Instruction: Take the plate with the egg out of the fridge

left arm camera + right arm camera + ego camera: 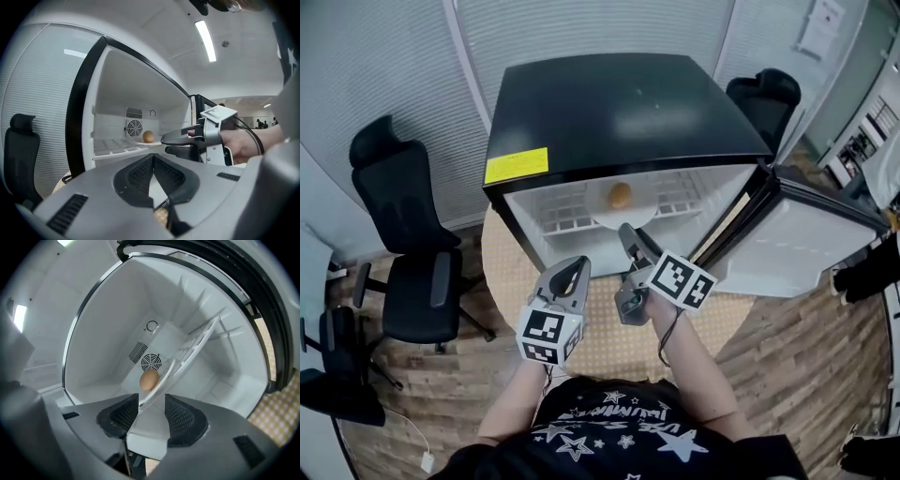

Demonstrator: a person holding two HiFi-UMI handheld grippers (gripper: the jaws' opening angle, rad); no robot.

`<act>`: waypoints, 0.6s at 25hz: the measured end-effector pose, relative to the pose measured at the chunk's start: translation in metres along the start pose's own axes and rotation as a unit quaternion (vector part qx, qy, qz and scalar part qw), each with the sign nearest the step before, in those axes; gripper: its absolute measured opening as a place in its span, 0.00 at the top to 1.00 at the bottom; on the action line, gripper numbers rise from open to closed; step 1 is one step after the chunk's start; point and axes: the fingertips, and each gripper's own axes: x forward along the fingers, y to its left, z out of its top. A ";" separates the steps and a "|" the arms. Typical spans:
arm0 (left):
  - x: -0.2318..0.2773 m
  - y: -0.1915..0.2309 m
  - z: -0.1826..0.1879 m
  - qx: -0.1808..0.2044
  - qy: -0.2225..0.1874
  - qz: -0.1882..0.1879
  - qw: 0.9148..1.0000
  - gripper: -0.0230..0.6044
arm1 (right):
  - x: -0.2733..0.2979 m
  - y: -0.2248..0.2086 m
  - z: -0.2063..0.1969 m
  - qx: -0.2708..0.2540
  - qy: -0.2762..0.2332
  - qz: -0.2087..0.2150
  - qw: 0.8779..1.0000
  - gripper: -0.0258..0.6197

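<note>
Black office chair (412,253), round table (609,352), possibly cork-topped, wooden floor (806,366)

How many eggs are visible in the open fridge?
1. The egg sits on the plate on the shelf of the fridge; below the shelf is partly hidden.

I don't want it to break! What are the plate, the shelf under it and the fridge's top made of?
Plate: smooth white with a thin rim, so ceramic or hard plastic; I can't tell which. Shelf: white grid of bars, probably coated wire. Fridge top: glossy black that mirrors light, maybe painted metal or glass.
</note>
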 end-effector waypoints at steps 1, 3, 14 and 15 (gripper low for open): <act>0.000 0.001 0.000 -0.001 0.000 -0.001 1.000 0.95 | 0.002 -0.001 0.000 0.008 -0.002 -0.001 1.000 0.70; 0.001 0.003 -0.001 -0.002 0.001 -0.003 1.000 0.95 | 0.007 0.000 0.002 0.016 -0.005 0.000 1.000 0.70; 0.004 0.007 -0.004 0.000 0.007 -0.011 1.000 0.95 | 0.012 -0.005 0.006 0.081 -0.027 -0.014 0.996 0.74; 0.004 0.007 -0.004 0.000 0.007 -0.011 1.000 0.95 | 0.011 -0.005 0.006 0.088 -0.030 -0.014 0.996 0.75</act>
